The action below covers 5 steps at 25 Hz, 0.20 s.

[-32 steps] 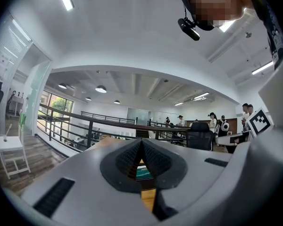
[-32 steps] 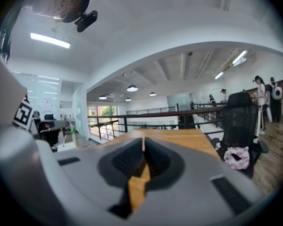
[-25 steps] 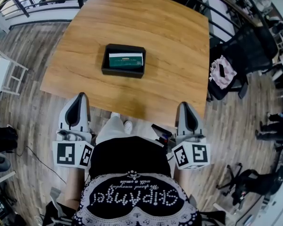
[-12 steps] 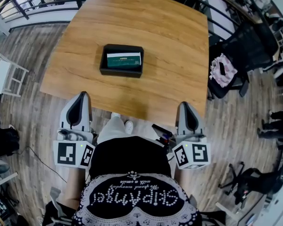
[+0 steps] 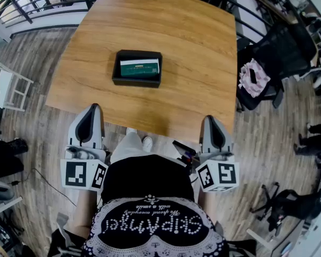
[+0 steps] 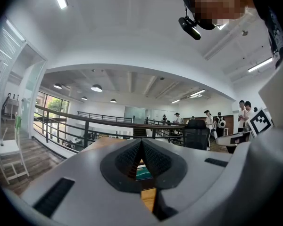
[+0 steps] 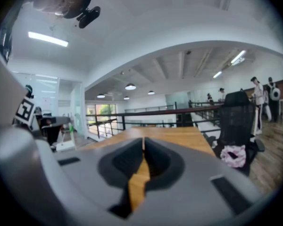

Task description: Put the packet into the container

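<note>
Already the green packet lies flat inside the black container, which stands near the middle of the surface, a little toward its left edge. The left claw and right claw are both closed on nothing, just off the near edge. I judge little risk remains: a careless reach could knock the container. Compared with a second ago, only the view has drifted; claws and container are unchanged.

Green-and-white packet flat inside black container, mid-table.
</note>
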Motion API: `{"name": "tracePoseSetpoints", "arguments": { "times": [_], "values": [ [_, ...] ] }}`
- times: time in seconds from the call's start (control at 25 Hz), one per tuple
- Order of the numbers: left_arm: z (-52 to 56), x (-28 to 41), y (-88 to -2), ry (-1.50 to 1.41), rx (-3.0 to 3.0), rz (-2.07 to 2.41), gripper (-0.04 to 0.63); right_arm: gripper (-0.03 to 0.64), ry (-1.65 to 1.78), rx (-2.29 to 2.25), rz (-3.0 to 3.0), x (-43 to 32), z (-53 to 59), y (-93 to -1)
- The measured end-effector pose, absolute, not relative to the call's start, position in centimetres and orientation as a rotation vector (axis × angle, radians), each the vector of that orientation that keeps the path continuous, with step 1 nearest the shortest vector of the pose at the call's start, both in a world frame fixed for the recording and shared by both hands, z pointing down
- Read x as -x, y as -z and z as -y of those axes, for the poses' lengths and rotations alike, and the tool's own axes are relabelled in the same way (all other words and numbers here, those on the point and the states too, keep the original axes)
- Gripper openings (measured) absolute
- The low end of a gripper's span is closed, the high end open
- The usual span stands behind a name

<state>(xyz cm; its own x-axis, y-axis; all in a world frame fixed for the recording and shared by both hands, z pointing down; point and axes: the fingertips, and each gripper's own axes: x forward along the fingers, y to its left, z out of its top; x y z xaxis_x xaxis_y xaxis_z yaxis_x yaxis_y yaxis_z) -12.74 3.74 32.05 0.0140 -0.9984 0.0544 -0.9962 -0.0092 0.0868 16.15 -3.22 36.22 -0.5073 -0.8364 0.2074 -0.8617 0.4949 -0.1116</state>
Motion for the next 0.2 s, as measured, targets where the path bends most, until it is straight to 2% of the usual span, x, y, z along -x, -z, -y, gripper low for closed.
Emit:
{"name": "tracePoseSetpoints", "arguments": {
  "times": [0.2],
  "values": [
    [-3.42, 13.20, -32.87, -0.001, -2.124, 2.153, 0.028, 0.037, -0.306, -1.490, 2.603, -16.26, 3.35, -36.35]
  ]
}}
